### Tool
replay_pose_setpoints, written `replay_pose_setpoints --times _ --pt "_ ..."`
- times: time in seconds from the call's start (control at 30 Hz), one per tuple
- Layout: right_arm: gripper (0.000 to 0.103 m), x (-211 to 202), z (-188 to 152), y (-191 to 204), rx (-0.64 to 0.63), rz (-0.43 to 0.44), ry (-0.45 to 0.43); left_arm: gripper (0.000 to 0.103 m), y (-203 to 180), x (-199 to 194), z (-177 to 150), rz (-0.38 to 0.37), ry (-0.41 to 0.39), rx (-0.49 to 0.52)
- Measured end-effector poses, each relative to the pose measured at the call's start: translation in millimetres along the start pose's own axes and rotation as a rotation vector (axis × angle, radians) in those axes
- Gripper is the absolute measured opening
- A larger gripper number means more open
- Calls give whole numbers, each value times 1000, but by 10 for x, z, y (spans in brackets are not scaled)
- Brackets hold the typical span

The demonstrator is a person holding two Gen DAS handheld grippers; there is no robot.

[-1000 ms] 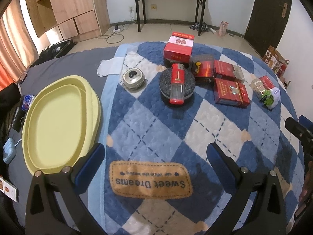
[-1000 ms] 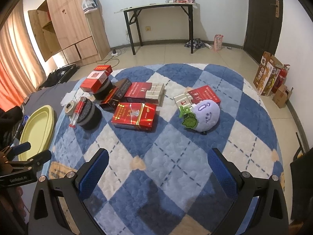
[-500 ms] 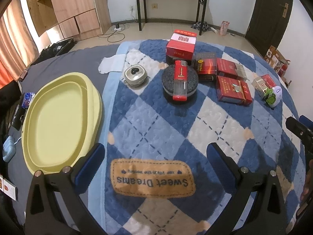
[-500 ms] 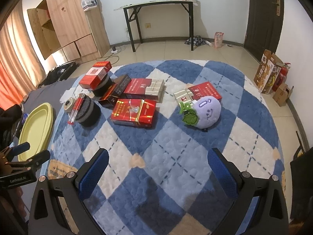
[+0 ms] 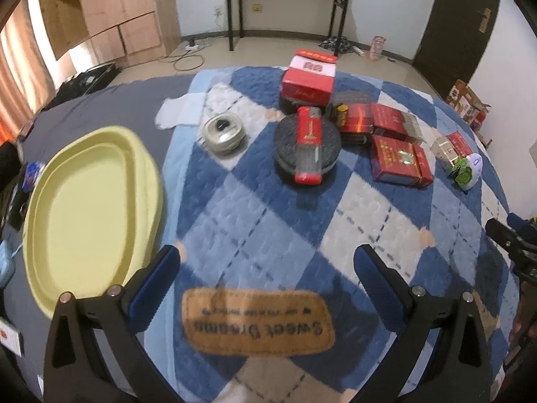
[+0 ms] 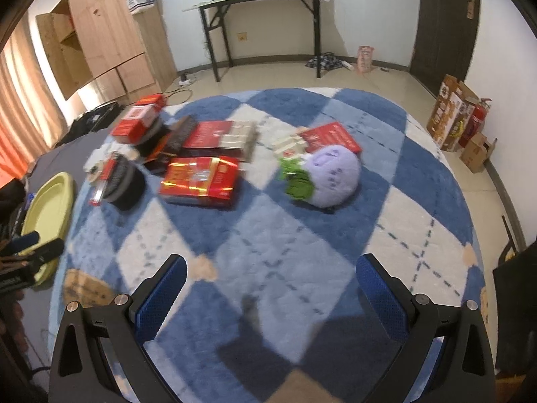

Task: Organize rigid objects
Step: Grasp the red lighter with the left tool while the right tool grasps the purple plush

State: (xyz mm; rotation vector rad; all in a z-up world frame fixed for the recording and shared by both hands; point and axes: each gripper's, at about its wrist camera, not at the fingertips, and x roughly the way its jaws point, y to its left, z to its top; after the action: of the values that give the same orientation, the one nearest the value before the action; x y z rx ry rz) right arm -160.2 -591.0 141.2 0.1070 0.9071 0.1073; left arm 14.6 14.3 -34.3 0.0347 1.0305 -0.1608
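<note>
Both tongs hang released and empty over the blue-and-white diamond-quilted blanket (image 5: 255, 208): left tongs (image 5: 266, 268), right tongs (image 6: 272, 277). At the left tongs' 12 o'clock a red-capped clear tube (image 5: 308, 144) lies on a round black tin (image 5: 285, 147); at 10 o'clock sits the oval yellow plastic tray (image 5: 90, 208). At the right tongs' 11 o'clock lies a glossy red box (image 6: 199, 181), at 1 o'clock a lilac plush toy (image 6: 330, 176).
</note>
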Motion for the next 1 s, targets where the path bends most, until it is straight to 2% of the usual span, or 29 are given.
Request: replay_pose_setpoints --times 0.1,0.17,0.27,0.43,0.53,0.6,0.63,0.67,0.73,0.87,0.9,0.93,1.0 --pt "103 169 -9 -205 41 0 18 96 -44 94 132 -65 9 -2" --pt "103 297 26 -405 121 53 66 92 -48 148 227 -102 14 -26" --pt "103 330 170 -597 104 46 8 91 -42 188 340 -141 3 -42" --pt "103 408 352 -616 -38 85 -43 91 -44 293 421 -143 13 -12" --pt "103 547 360 -600 -6 111 -56 91 -30 348 426 -141 11 -14" --pt "103 665 363 -550 -7 97 -68 91 -28 373 427 -127 -9 -8" --pt "103 723 367 -521 -14 67 -69 84 -21 386 430 -123 -13 -5" --pt "103 781 367 -495 -20 42 -74 71 -16 401 438 -125 -12 -3" --pt "103 870 376 -446 -25 23 -86 60 -14 417 457 -153 -7 -1" --pt "102 931 363 -416 -2 23 -127 57 -75 421 511 -150 -32 32" --pt "102 939 362 -421 4 22 -134 52 -87 439 531 -156 -30 35" --pt "101 936 360 -421 6 24 -142 43 -104 456 559 -166 -29 39" --pt "98 926 359 -423 5 32 -151 41 -143 493 605 -166 -29 58"
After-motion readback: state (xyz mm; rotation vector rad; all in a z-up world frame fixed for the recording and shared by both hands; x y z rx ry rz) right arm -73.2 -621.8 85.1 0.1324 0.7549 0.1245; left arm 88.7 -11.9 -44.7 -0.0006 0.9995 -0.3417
